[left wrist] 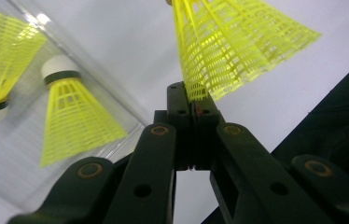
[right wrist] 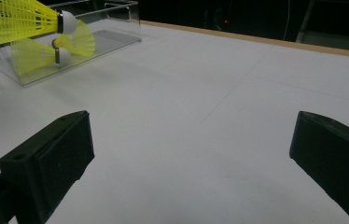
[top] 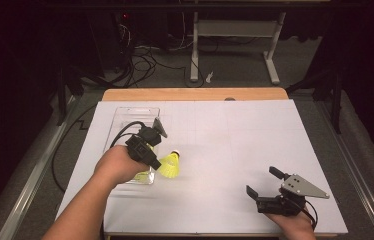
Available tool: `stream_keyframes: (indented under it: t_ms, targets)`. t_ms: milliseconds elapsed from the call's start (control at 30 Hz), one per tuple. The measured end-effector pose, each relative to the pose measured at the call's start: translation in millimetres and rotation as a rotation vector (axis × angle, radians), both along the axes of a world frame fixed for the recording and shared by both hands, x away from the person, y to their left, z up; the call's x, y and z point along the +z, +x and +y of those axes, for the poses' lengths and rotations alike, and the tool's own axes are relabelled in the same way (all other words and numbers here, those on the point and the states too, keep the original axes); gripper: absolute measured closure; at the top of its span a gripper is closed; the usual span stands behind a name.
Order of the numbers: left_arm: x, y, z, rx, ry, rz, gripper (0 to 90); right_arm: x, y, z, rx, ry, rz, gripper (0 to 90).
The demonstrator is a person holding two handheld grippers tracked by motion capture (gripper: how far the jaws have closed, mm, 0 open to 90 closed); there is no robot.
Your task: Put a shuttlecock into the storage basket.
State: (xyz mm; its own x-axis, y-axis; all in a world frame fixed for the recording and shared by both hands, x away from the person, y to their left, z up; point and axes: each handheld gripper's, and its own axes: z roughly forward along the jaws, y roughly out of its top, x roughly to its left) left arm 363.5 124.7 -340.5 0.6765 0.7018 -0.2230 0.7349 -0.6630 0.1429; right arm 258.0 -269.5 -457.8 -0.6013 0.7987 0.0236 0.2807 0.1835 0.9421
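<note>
Left tongs [top: 156, 162] pinch a yellow shuttlecock [top: 170, 164] just beside the clear tray [top: 136, 114].

In the left gripper view the jaws are closed on the rim of the shuttlecock's skirt, its white cork pointing away from the tongs, above the white table [top: 235, 150]. Two more shuttlecocks [left wrist: 72, 112] lie in the tray. The right tongs [top: 266, 183] rest near the table's front edge, well apart, jaws spread wide and holding nothing.
</note>
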Motion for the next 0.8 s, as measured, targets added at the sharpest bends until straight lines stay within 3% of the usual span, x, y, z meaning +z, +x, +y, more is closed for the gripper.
stream_keyframes:
  t_ms: [400, 800]
  targets:
    - [13.5, 3.4, 33.4, 0.06, -0.001, -0.008, 89.6, 1.8, -2.4, 2.6, 0.01, -0.001, -0.006, 0.4]
    - [13.4, 7.6, 61.1, 0.116, 0.001, -0.003, 89.6, 2.3, -3.2, 4.4, 0.018, -0.012, -0.015, 0.4]
